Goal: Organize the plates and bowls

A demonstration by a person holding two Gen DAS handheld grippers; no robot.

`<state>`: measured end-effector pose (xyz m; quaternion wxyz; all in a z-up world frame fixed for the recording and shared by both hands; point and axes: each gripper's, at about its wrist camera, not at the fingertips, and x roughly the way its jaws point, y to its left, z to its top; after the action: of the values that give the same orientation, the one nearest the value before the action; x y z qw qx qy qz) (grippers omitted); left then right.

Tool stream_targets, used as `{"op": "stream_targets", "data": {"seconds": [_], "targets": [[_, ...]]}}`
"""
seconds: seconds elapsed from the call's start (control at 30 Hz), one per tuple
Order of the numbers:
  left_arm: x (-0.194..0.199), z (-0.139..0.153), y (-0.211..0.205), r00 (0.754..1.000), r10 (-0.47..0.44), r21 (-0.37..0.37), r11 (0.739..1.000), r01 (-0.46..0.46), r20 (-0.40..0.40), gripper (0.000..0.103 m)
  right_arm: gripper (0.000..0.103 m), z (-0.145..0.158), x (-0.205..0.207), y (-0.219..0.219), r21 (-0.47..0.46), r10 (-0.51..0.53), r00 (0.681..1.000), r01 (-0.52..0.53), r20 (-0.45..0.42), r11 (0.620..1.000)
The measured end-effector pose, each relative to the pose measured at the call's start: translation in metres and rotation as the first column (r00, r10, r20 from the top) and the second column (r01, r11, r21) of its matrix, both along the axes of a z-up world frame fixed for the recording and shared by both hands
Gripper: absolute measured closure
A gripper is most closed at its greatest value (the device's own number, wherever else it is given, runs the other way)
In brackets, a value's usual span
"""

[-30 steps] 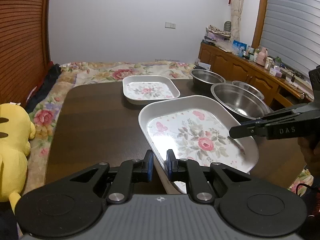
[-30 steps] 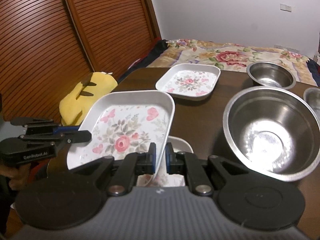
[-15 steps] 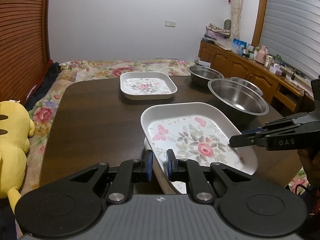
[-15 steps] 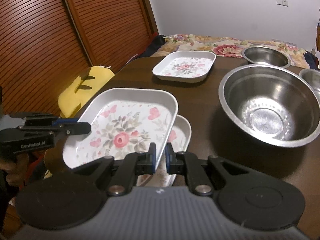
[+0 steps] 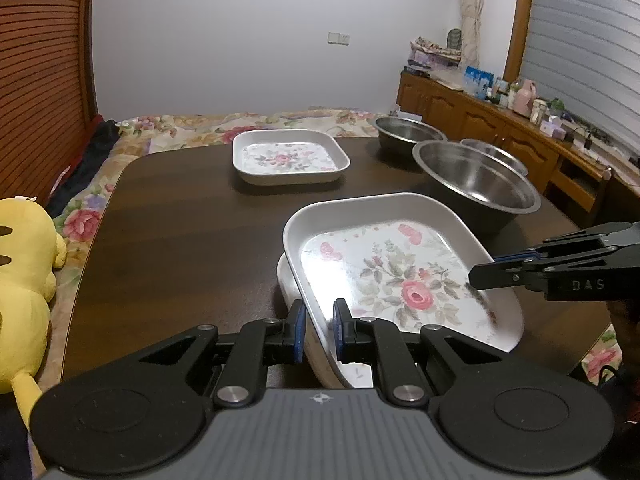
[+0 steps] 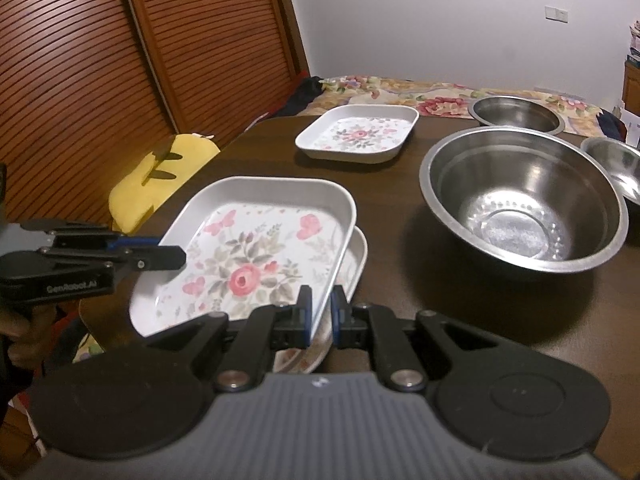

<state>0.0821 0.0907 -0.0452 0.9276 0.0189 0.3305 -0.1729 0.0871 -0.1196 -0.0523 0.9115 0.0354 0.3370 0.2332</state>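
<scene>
A large white floral plate is held by both grippers at opposite rims, just above a second floral plate on the dark table. My left gripper is shut on its near rim; it also shows in the right wrist view. My right gripper is shut on the other rim and shows in the left wrist view. A smaller floral plate lies further back. A large steel bowl stands to the right, with two smaller steel bowls, one behind it and one at its right.
A yellow plush toy lies off the table's left edge. A floral bedspread lies beyond the table. A wooden sideboard with clutter runs along the right wall. Slatted wooden doors stand on the left.
The held plate has come down toward the plate beneath it, and both grippers have lowered with it. Their grip on the rims is unchanged.
</scene>
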Motion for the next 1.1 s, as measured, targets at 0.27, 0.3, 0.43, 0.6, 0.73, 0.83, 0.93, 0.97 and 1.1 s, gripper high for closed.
{"op": "stream_targets", "data": {"seconds": [0.27,0.3,0.43,0.6,0.73,0.83,0.93,0.97,1.1], "targets": [[0.004,-0.012,-0.007,1.0,0.024,0.039,0.999,-0.024,0.005,0.088,0.091,-0.013,-0.007,0.003,0.003,-0.03,0.999,0.03,0.032,1.0],[0.004,-0.013,-0.008,1.0,0.026,0.041,0.999,-0.027,0.008,0.088,0.091,-0.013,-0.008,0.005,-0.001,-0.037,0.998,0.037,0.043,0.999],[0.006,-0.017,-0.007,0.999,0.037,0.035,0.999,-0.037,0.004,0.088,0.091,-0.016,-0.013,0.009,0.005,-0.069,0.993,0.068,0.099,0.998],[0.007,-0.019,-0.007,0.999,0.043,0.028,0.999,-0.043,-0.002,0.087,0.088,-0.021,-0.015,0.007,0.026,-0.103,0.985,0.101,0.135,0.995],[0.008,-0.019,-0.006,0.999,0.052,0.017,0.999,-0.052,-0.003,0.087,0.088,-0.025,-0.014,0.004,0.04,-0.112,0.986,0.107,0.126,0.993],[0.007,-0.017,-0.005,0.998,0.056,0.012,0.998,-0.056,0.005,0.085,0.088,-0.025,-0.017,0.003,0.044,-0.109,0.985,0.104,0.136,0.994],[0.005,-0.013,-0.004,0.998,0.059,0.009,0.998,-0.059,0.015,0.082,0.088,-0.024,-0.019,0.002,0.048,-0.112,0.983,0.106,0.144,0.993],[0.004,-0.011,-0.003,0.998,0.06,0.007,0.998,-0.061,0.02,0.08,0.088,-0.024,-0.019,0.002,0.05,-0.112,0.983,0.106,0.147,0.993],[0.003,-0.005,-0.002,0.997,0.064,-0.001,0.998,-0.064,0.037,0.074,0.088,-0.022,-0.021,0.0,0.062,-0.121,0.98,0.112,0.156,0.992]]}}
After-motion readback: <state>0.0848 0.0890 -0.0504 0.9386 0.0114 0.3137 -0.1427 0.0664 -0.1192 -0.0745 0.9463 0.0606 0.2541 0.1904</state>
